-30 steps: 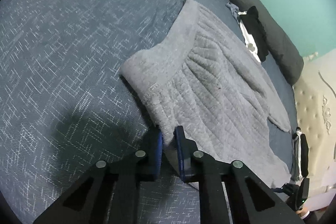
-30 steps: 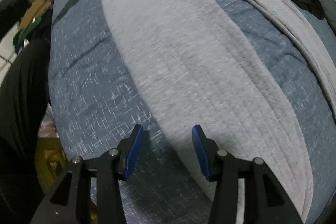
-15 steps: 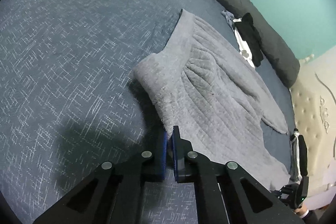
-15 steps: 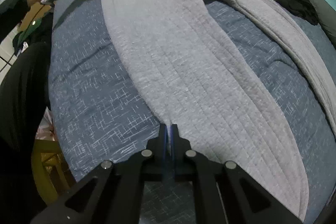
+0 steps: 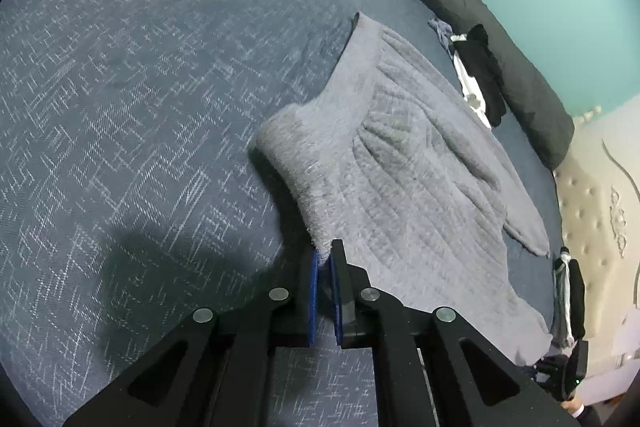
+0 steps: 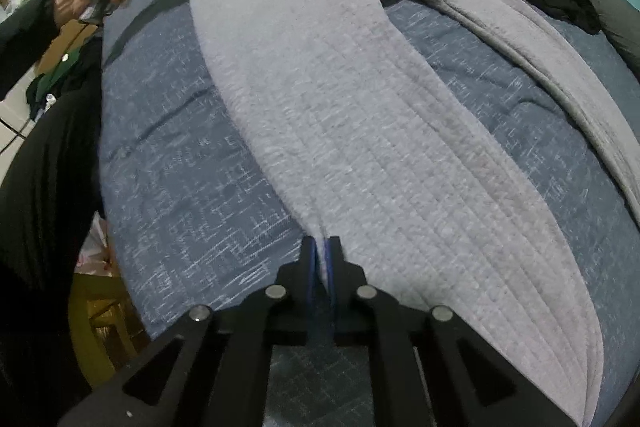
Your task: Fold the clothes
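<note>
A: Status? Grey quilted fleece trousers [image 6: 360,131] lie across the blue bed [image 6: 168,155], centre frame.

B: Left claw [image 5: 325,259] grips waistband; right claw [image 6: 320,251], easing apart, pinches leg edge. Thin bite may slip.

The right tongs [image 6: 323,245], which stood wide open a second ago with the edge of the grey trousers [image 6: 360,131] lying between their blue pads, have clamped onto that edge near the leg's lower end and are now easing slightly apart. The left tongs [image 5: 325,251] have narrowed from a small gap to a tight pinch on the waistband [image 5: 320,131] corner.
</note>
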A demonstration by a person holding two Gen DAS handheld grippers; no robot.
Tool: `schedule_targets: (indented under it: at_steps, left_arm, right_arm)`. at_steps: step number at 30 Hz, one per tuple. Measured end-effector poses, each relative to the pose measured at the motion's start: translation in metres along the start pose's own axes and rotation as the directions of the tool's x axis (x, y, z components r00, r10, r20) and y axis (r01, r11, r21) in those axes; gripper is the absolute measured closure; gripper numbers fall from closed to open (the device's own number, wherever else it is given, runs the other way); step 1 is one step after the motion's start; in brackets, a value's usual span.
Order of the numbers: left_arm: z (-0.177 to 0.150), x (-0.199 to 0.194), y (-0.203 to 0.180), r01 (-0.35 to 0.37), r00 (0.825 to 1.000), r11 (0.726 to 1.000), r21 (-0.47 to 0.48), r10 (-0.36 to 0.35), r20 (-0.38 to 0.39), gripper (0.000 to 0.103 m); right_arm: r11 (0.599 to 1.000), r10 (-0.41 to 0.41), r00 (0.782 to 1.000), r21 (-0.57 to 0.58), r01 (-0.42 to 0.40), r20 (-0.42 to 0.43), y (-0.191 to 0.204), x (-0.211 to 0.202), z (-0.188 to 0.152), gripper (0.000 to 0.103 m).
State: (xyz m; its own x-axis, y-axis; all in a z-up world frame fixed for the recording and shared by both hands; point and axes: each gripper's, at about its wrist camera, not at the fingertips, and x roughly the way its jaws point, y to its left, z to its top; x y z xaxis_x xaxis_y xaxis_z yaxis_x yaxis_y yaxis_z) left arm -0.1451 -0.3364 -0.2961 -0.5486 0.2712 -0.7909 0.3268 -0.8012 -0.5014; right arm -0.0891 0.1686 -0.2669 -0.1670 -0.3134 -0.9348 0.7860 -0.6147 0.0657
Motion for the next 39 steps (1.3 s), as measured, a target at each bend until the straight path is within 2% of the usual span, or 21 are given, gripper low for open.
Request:
schedule_targets:
  at_steps: [4,6,9,12,15,18,21,24,28,31,33,39]
  left_arm:
    - [0.001,0.0,-0.005,-0.001,1.0,1.0,0.015,0.001,-0.001,0.091]
    - [0.001,0.001,-0.005,0.0,1.0,1.0,0.009,0.0,-0.001,0.088]
    - [0.001,0.003,-0.005,0.001,1.0,1.0,0.0,-0.001,0.0,0.084]
    - [-0.001,0.005,-0.003,0.003,1.0,1.0,-0.004,-0.003,-0.003,0.082]
    - [-0.001,0.005,-0.004,0.0,1.0,1.0,-0.004,0.0,-0.007,0.082]
    - [-0.001,0.005,-0.007,-0.011,1.0,1.0,0.003,0.011,-0.01,0.082]
    - [0.0,0.006,-0.009,-0.007,1.0,1.0,-0.006,0.007,-0.011,0.082]
    - [0.0,0.007,-0.01,-0.007,1.0,1.0,-0.019,0.007,-0.013,0.081]
    - [-0.001,0.01,-0.014,-0.024,0.999,1.0,-0.013,0.023,-0.027,0.078]
    - [0.001,0.01,-0.017,-0.03,0.999,1.0,-0.004,0.03,-0.03,0.077]
    - [0.001,0.011,-0.019,-0.032,0.999,0.999,-0.002,0.032,-0.033,0.077]
    - [0.0,0.017,-0.017,-0.04,0.998,0.999,-0.005,0.04,-0.045,0.074]
  right_arm:
    - [0.999,-0.046,0.999,0.029,0.046,0.01,-0.014,-0.023,-0.014,0.091]
    - [0.995,-0.072,0.997,0.063,0.072,0.012,-0.03,-0.033,-0.022,0.086]
    - [0.991,-0.108,0.994,0.082,0.107,0.009,-0.046,-0.049,-0.046,0.077]
    - [0.983,-0.131,0.991,0.127,0.13,0.004,-0.065,-0.065,-0.073,0.077]
    - [0.943,-0.209,0.978,0.258,0.209,-0.027,-0.1,-0.078,-0.108,0.076]
    - [0.902,-0.278,0.959,0.33,0.278,-0.049,-0.126,-0.09,-0.142,0.075]
    - [0.885,-0.284,0.955,0.361,0.294,-0.082,-0.139,-0.091,-0.169,0.075]
    - [0.889,-0.27,0.958,0.357,0.285,-0.093,-0.139,-0.084,-0.181,0.075]
    - [0.913,-0.262,0.961,0.297,0.278,-0.094,-0.131,-0.075,-0.184,0.074]
    - [0.925,-0.264,0.959,0.255,0.282,-0.103,-0.127,-0.065,-0.179,0.07]
    - [0.932,-0.273,0.956,0.216,0.291,-0.11,-0.123,-0.058,-0.174,0.058]
    - [0.937,-0.306,0.943,0.137,0.323,-0.129,-0.119,-0.043,-0.17,0.056]
